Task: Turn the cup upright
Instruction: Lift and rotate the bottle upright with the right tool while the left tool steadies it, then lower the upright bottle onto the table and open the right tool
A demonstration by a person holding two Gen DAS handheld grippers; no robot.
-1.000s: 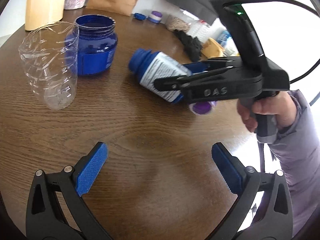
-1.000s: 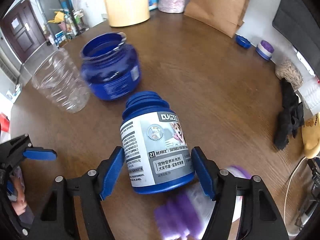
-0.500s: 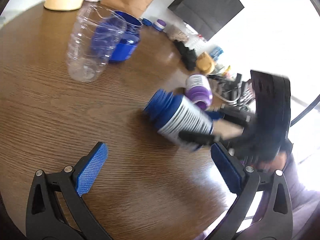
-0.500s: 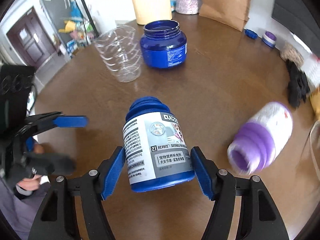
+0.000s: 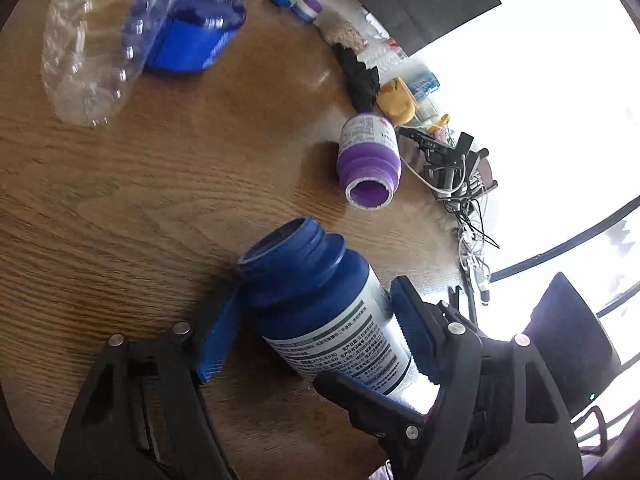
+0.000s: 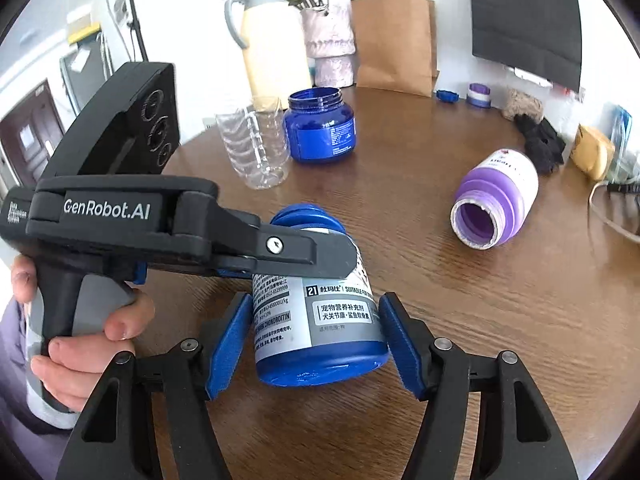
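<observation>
A blue bottle with a grey label [image 6: 316, 312] lies on its side on the brown table, its open mouth pointing away from the right wrist camera. My right gripper [image 6: 316, 340] is shut on its base end, a blue pad on each side. My left gripper [image 5: 312, 332] straddles the same bottle [image 5: 320, 312] near the neck; its right pad touches the label and its left pad [image 5: 218, 340] stands a little off. In the right wrist view the left gripper's finger [image 6: 280, 248] crosses over the bottle's shoulder.
A purple bottle [image 6: 496, 200] lies on its side to the right. A blue jar [image 6: 320, 128] and a clear plastic cup [image 6: 256, 148] stand upright behind. A cream jug [image 6: 272, 44], paper bag [image 6: 394, 40], caps and cables line the table's far and right edges.
The left gripper has swung in from the left and come around the blue bottle's neck end. The right gripper has kept its hold, pulling the bottle toward the near table edge.
</observation>
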